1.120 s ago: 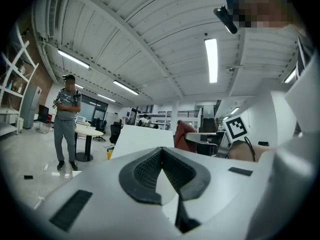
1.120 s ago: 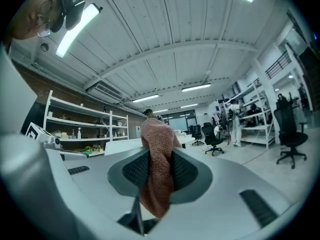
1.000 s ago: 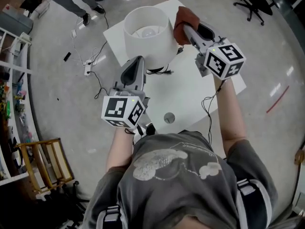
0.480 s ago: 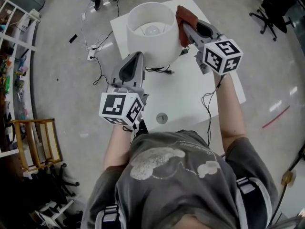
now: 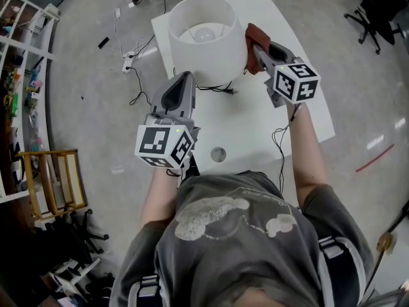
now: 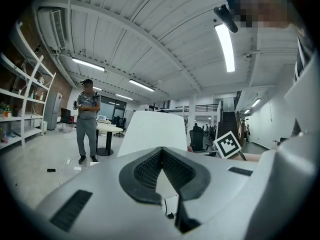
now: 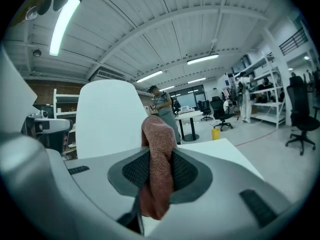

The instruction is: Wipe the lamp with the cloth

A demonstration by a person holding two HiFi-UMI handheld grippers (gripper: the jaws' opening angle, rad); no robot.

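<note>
Now, cloth [image 7: 156, 134] in right tongs [image 5: 254, 42], beside lamp [image 5: 211, 59]

White table [image 5: 249, 117], wooden chair [image 5: 52, 184], and power strip [image 5: 128, 61] on the floor [image 5: 96, 126].

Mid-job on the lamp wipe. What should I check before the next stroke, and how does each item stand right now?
1. Cloth clamped in right gripper: ok.
2. Cloth touching lamp: cannot tell; it sits beside the shade's right side.
3. Left gripper holding the lamp: not ok; jaws together on nothing.
4. Lamp upright on table: ok.
5. Power cord clear of both grippers: ok.
</note>
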